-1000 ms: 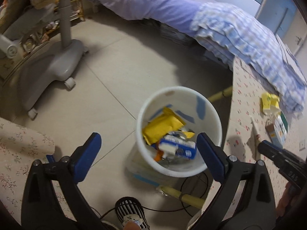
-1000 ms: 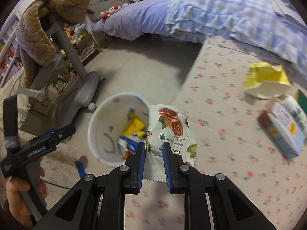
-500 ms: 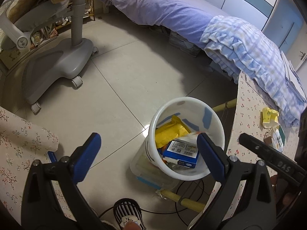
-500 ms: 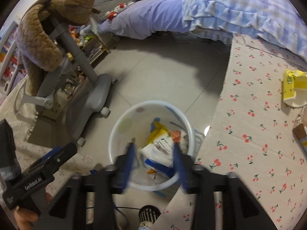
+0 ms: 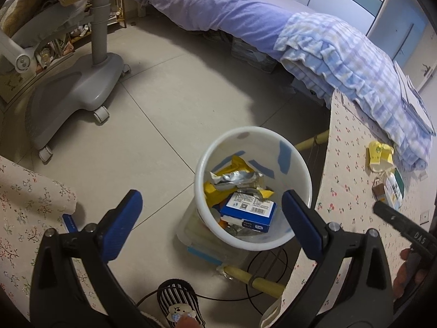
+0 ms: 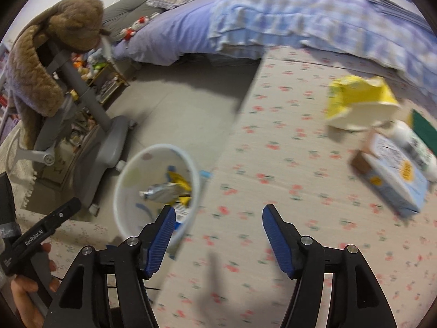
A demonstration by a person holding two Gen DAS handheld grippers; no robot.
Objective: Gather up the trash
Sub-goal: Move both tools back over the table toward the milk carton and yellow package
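Note:
A white trash bin (image 5: 207, 220) stands on the floor beside the table and holds a silver snack wrapper (image 5: 235, 178), a yellow bag and a blue box (image 5: 250, 213). My left gripper (image 5: 211, 213) is open and empty above the bin. My right gripper (image 6: 217, 225) is open and empty over the table edge, with the bin (image 6: 123, 191) to its left. A crumpled yellow cup (image 6: 360, 105), a blue carton (image 6: 393, 176) and a white bottle (image 6: 416, 147) lie on the table at the right.
The cherry-print table (image 6: 273, 191) runs along the right. A grey chair base on wheels (image 5: 73, 95) stands at the left and a bed (image 5: 245, 16) at the back. A cable and yellow table legs (image 5: 254, 280) lie near the bin.
My right gripper held a snack wrapper, moved over the bin, opened and dropped it in. It has now swung right over the table. The left gripper stayed open above the bin.

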